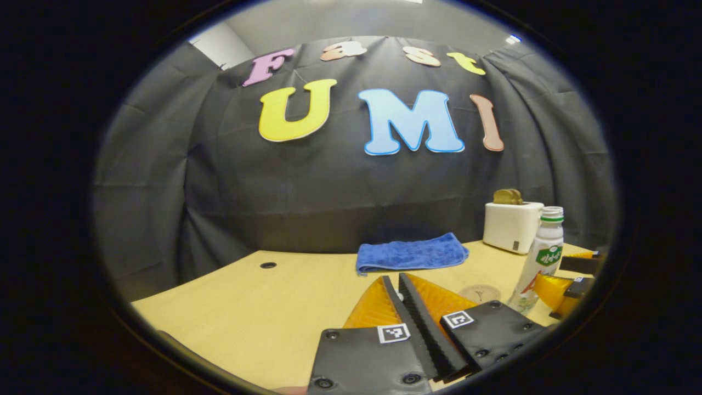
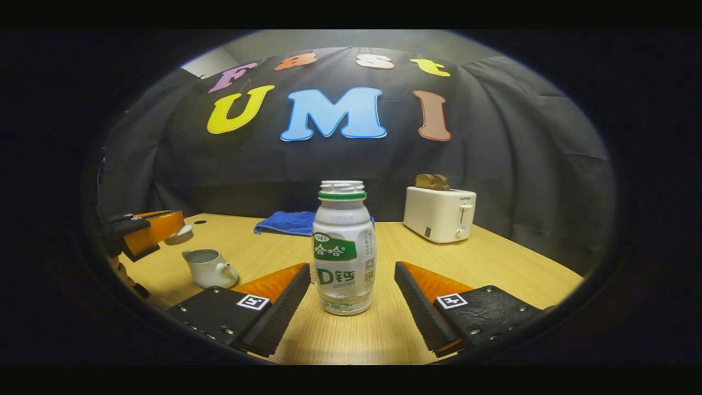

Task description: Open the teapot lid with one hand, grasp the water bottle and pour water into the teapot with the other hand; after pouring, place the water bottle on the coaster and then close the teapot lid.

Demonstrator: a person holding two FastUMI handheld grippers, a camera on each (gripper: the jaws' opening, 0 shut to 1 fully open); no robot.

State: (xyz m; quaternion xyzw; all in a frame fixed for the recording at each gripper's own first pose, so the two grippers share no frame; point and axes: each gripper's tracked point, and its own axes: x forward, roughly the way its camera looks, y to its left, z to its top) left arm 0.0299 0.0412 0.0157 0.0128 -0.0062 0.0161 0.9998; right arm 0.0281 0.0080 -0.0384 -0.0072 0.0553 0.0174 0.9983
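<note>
The light was even and came from above; a ceiling lamp (image 1: 513, 39) showed as a small bright spot. The wooden surface (image 2: 493, 263) was bright, with a soft shadow under the water bottle (image 2: 343, 247). Both views bent strongly at the edges and turned dark there. The centre was sharp, the rim slightly blurred.

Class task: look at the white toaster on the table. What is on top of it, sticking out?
Two brownish toast slices stick out of the toaster; their lower parts are hidden inside its slots.
</note>
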